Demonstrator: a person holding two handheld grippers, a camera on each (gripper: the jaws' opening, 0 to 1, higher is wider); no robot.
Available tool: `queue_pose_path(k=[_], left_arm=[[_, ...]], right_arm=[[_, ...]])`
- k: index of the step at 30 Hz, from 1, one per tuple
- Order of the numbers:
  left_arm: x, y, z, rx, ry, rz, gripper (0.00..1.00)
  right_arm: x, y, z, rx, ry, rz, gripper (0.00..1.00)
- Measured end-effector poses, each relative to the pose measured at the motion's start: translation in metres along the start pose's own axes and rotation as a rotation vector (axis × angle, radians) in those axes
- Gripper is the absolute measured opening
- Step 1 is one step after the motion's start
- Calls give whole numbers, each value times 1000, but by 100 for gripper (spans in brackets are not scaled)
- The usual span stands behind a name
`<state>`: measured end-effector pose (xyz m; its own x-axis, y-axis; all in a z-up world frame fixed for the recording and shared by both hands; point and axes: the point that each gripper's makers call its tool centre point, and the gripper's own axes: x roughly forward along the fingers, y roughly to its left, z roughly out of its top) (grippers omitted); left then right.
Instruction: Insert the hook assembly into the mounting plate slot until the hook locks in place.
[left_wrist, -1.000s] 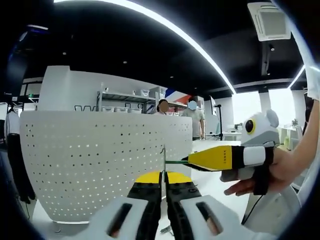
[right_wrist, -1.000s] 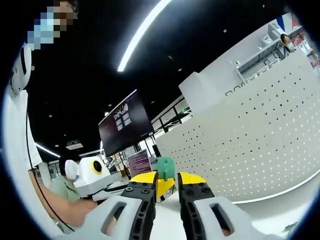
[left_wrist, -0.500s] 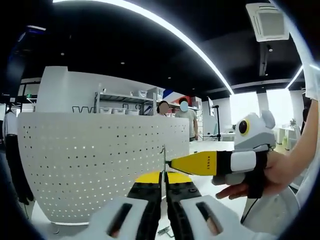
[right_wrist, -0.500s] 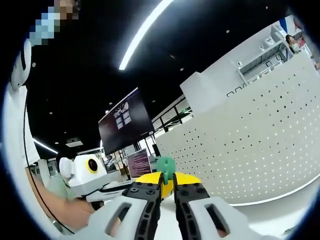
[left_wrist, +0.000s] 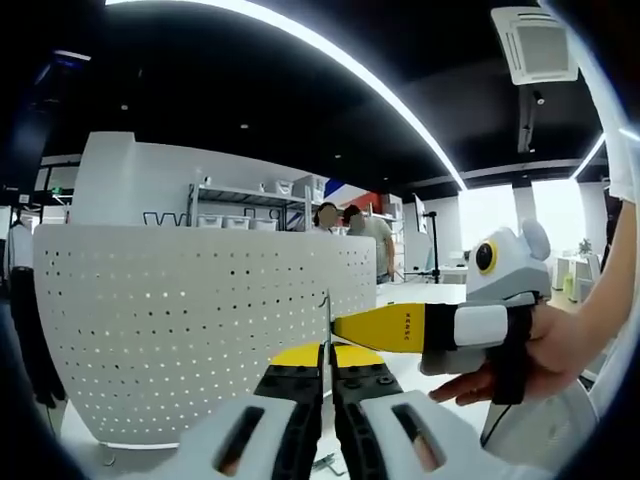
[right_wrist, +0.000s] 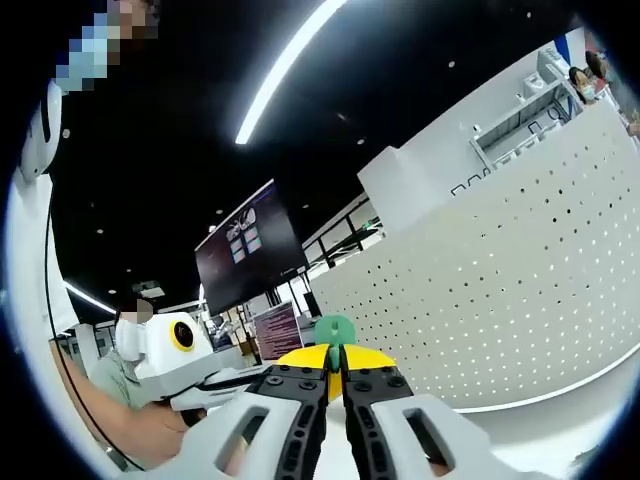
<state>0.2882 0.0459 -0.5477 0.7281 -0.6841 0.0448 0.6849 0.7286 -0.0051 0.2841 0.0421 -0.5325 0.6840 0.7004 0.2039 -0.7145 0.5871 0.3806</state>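
Perforated mounting plate (left_wrist: 200, 330) upright ahead, w/ slots facing both grippers. Left hand-held gripper (left_wrist: 325, 362) pinched on thin metal hook (left_wrist: 327, 318), held edge-on, prob. steadying it. Right hand-held gripper (right_wrist: 335, 362) clamped on green hook piece (right_wrist: 333, 330), near plate, not yet inserted.

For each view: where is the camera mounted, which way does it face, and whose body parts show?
Left gripper view: rides the left hand-held gripper, facing the pegboard; right hand-held gripper and hand enter from the right.
Right gripper view: rides the right hand-held gripper, pinching a green part; forearm at lower left.
Shared: pegboard.
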Motion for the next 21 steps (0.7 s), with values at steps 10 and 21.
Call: queue_pose_path(k=[10, 21], left_arm=[[1, -1, -1, -12, 0, 0, 1], [1, 0, -2, -23, -3, 4, 1]], right_arm=[[0, -2, 2, 18, -10, -13, 2], [0, -1, 1, 29, -11, -29, 1]])
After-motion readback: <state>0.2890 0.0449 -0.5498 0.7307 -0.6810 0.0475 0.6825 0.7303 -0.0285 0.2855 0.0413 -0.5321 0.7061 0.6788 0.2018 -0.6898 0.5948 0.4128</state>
